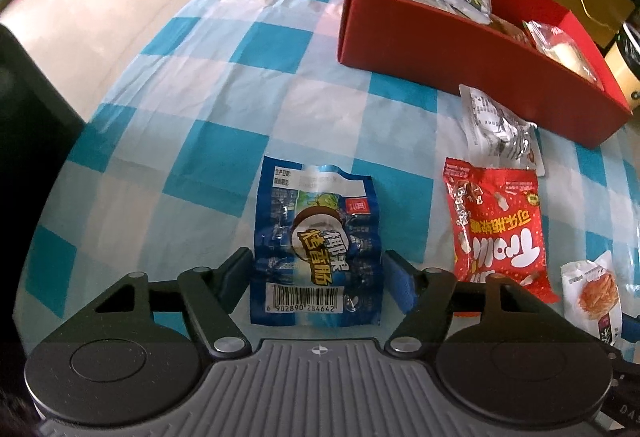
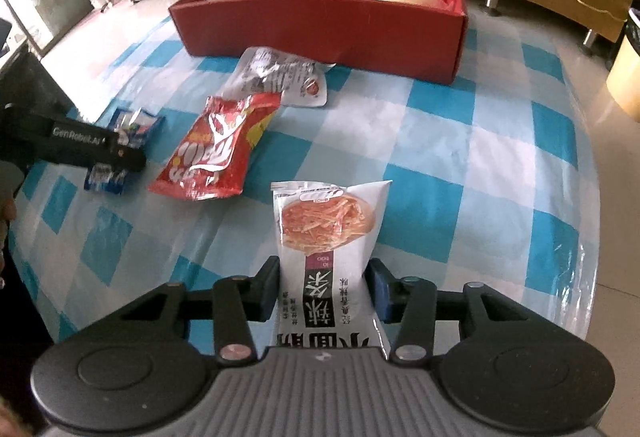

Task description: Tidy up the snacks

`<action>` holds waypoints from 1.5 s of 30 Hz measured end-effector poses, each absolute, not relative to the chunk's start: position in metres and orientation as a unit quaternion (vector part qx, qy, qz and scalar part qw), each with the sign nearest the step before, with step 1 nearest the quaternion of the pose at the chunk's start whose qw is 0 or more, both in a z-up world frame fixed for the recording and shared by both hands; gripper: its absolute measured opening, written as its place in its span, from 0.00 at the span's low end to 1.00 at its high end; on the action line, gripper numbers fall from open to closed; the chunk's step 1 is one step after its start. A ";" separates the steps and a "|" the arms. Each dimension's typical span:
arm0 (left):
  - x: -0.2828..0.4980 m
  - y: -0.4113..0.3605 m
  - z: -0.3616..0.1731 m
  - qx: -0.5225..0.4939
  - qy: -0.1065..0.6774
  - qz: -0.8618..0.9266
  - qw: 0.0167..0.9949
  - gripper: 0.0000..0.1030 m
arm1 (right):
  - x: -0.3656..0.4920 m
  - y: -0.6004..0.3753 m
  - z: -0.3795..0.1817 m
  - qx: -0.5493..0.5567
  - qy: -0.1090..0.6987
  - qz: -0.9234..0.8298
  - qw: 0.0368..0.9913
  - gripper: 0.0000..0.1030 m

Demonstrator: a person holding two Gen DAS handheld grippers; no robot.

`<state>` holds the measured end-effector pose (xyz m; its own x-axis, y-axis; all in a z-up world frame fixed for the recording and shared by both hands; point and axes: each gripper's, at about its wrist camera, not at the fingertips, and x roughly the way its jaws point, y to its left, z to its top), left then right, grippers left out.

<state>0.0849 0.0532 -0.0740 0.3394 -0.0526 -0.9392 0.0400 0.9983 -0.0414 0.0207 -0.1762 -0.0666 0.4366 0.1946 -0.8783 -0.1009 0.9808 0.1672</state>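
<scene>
A blue sausage packet (image 1: 316,233) lies flat on the checked tablecloth between the fingers of my left gripper (image 1: 318,273). The pads sit right at its two long edges and the packet shows no squeeze. My right gripper (image 2: 326,289) is shut on a white packet with an orange snack picture (image 2: 328,221), which is pinched narrow between the pads. A red candy packet (image 2: 216,149) and a silver-white packet (image 2: 280,77) lie between the grippers and the red box (image 2: 320,33). The box holds several packets.
The blue-and-white tablecloth (image 1: 224,141) drops off to tiled floor on the left and right. A black object (image 1: 24,117) stands at the table's left edge. Wooden benches, cardboard boxes and a yellow bin (image 2: 628,77) surround the table.
</scene>
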 end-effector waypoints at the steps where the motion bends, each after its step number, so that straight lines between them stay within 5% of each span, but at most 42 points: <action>1: 0.085 0.054 -0.073 -0.009 0.574 -0.030 0.818 0.74 | 0.022 -0.178 -0.066 0.050 0.521 0.087 0.848 0.43; 45: 0.082 0.006 -0.027 0.010 0.514 -0.075 0.855 0.74 | 0.065 -0.195 -0.018 0.130 0.443 0.090 0.883 0.43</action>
<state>0.0823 0.0062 -0.0274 0.4609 -0.1181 -0.8795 0.1395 0.9884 -0.0596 0.0655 -0.1945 -0.0183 0.5913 0.2733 -0.7587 -0.0434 0.9502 0.3085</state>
